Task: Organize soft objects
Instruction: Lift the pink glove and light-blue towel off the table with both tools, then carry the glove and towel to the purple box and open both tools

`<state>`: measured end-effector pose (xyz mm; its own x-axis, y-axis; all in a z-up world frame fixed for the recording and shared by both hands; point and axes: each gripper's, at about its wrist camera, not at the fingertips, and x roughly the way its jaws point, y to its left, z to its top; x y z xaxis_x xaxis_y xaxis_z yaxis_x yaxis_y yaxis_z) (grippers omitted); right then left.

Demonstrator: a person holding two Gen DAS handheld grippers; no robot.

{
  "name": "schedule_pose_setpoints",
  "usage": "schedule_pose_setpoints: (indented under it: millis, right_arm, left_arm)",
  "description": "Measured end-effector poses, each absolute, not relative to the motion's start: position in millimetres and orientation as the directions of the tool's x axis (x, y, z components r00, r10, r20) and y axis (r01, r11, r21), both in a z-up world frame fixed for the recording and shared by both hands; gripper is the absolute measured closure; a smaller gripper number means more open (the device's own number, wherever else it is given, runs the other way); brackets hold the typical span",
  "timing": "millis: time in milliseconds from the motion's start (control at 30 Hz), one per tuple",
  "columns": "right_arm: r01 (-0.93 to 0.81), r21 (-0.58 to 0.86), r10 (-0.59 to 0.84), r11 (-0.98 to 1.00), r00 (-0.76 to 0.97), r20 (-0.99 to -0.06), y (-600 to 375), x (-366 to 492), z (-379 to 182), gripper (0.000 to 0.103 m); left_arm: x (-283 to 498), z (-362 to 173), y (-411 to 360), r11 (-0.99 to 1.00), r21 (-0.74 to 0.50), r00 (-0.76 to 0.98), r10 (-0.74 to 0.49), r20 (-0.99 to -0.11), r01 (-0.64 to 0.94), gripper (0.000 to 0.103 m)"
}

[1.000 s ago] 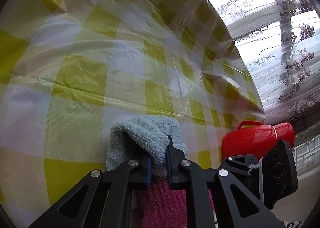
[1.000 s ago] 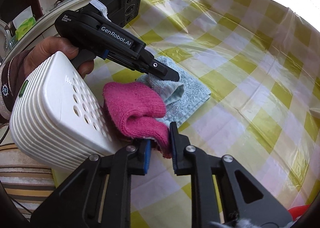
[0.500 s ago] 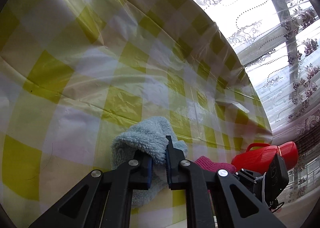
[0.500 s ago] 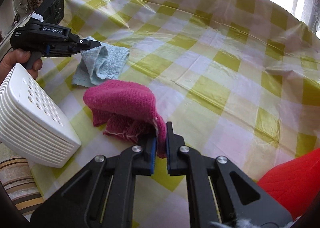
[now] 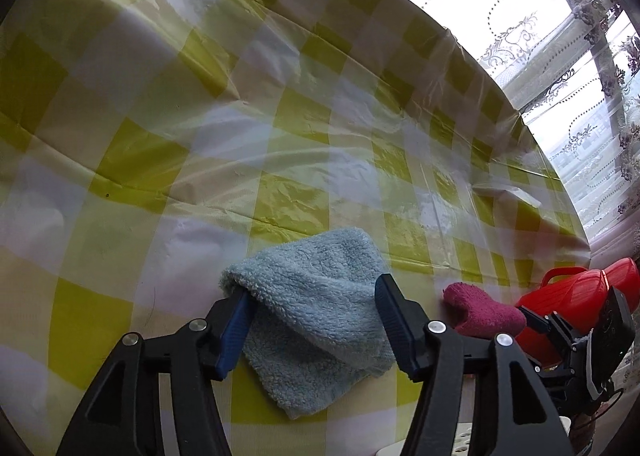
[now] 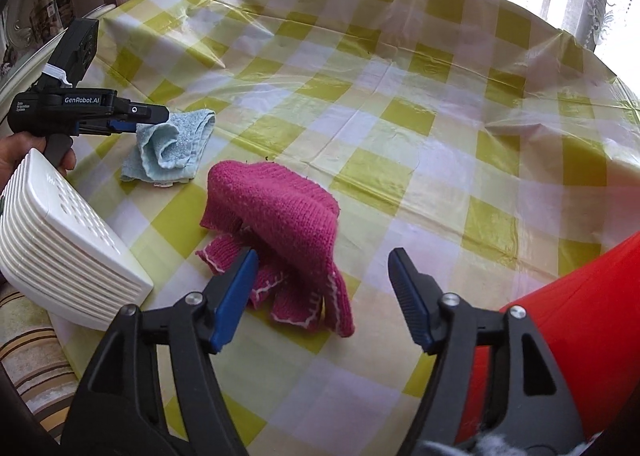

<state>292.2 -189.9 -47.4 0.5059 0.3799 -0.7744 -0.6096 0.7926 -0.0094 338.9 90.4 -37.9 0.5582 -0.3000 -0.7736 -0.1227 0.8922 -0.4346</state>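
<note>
left wrist: left gripper [image 5: 312, 320] jaws just opened, released, fluffy light-blue towel [image 5: 316, 320] lies between them on yellow-checked plastic tablecloth [image 5: 280, 128] | right wrist: right gripper [image 6: 320, 288] jaws just opened, released; crumpled magenta knitted cloth [image 6: 280, 224] between them; white perforated plastic basket [image 6: 60, 240] at 9 o'clock; red plastic jug [image 6: 580, 328] at 4 o'clock

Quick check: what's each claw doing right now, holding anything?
Left claw: open, just released the blue towel.
Right claw: open, just released the pink knit cloth.
</note>
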Motion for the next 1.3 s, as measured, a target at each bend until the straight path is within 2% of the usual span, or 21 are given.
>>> schedule_pose_setpoints:
  millis: [167, 233, 267, 300, 367, 400, 467, 567, 1300]
  right_arm:
    - [-0.601, -0.018, 0.354, 0.799, 0.493, -0.795, -171, 307, -62, 0.032]
    - [-0.596, -0.038, 0.332, 0.802, 0.498, -0.801, -166, 308, -67, 0.045]
    - [-0.596, -0.042, 0.324, 0.802, 0.493, -0.807, -163, 308, -70, 0.063]
    - [-0.598, -0.029, 0.333, 0.801, 0.486, -0.808, -162, 307, -72, 0.072]
    - [-0.604, -0.019, 0.346, 0.797, 0.483, -0.805, -161, 304, -71, 0.086]
    - [-0.604, -0.032, 0.339, 0.796, 0.490, -0.803, -159, 300, -71, 0.089]
    - [-0.602, -0.052, 0.327, 0.797, 0.503, -0.800, -157, 294, -70, 0.092]
    - [-0.584, -0.045, 0.330, 0.810, 0.518, -0.789, -159, 283, -64, 0.093]
    - [-0.452, 0.005, 0.316, 0.892, 0.615, -0.722, -212, 186, 6, 0.094]
  left_arm:
    - [342, -40, 74, 0.940, -0.336, 0.544, -0.248, -0.802, -0.067, 0.041]
    - [343, -40, 66, 0.959, -0.279, 0.543, -0.214, -0.812, -0.039, 0.043]
    - [343, -41, 62, 0.970, -0.241, 0.543, -0.190, -0.818, -0.023, 0.053]
    - [343, -41, 58, 0.979, -0.206, 0.544, -0.170, -0.821, -0.005, 0.060]
    - [342, -41, 55, 0.975, -0.220, 0.543, -0.197, -0.816, 0.024, 0.078]
    - [342, -41, 56, 0.973, -0.228, 0.542, -0.203, -0.816, 0.022, 0.080]
    - [340, -39, 57, 0.974, -0.226, 0.545, -0.202, -0.814, 0.023, 0.086]
    - [334, -35, 63, 0.968, -0.250, 0.558, -0.208, -0.804, 0.000, 0.090]
    - [221, 50, 98, 0.947, -0.291, 0.759, -0.090, -0.645, -0.135, 0.091]
